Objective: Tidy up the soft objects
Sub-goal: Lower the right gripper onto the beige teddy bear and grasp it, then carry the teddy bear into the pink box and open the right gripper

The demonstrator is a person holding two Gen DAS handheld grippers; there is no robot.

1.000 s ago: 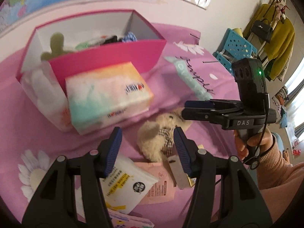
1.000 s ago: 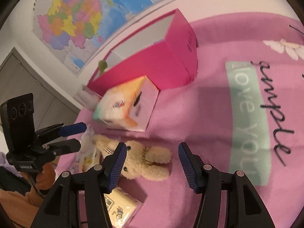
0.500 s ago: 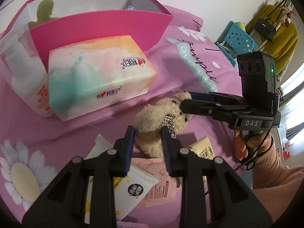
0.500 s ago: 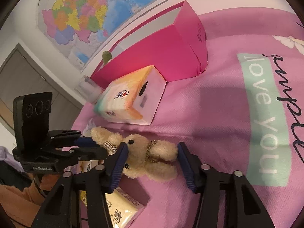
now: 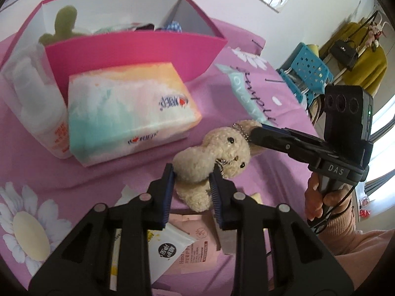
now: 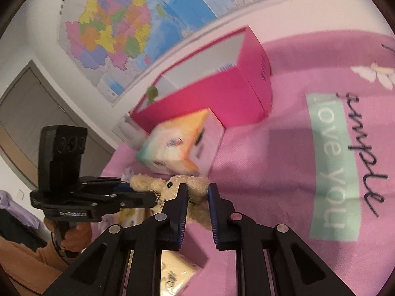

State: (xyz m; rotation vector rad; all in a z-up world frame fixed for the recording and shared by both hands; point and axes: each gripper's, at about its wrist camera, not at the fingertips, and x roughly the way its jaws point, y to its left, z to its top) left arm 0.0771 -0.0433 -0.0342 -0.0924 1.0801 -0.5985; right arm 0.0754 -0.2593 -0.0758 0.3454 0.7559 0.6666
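Note:
A small beige teddy bear [image 5: 217,155] is held between both grippers above the pink cloth. My left gripper [image 5: 192,175] is shut on its body. My right gripper [image 6: 196,192] is shut on its other end, seen in the right wrist view on the bear [image 6: 195,183]; it also shows in the left wrist view [image 5: 256,132], clamped on the bear's ear side. A pink open box [image 5: 138,51] stands behind, with a green plush [image 5: 61,24] and other soft items inside. A pastel tissue pack [image 5: 128,108] lies in front of the box.
A clear bottle pack [image 5: 32,103] stands left of the tissue pack. Flat sachets [image 5: 172,246] lie under my left gripper. A yellow packet [image 6: 172,271] lies under my right gripper. A blue crate [image 5: 308,71] and hanging clothes are off the table at right.
Both grippers closed onto the teddy bear, which lay on the cloth before. The bear now hangs between them, lifted a little toward the box.

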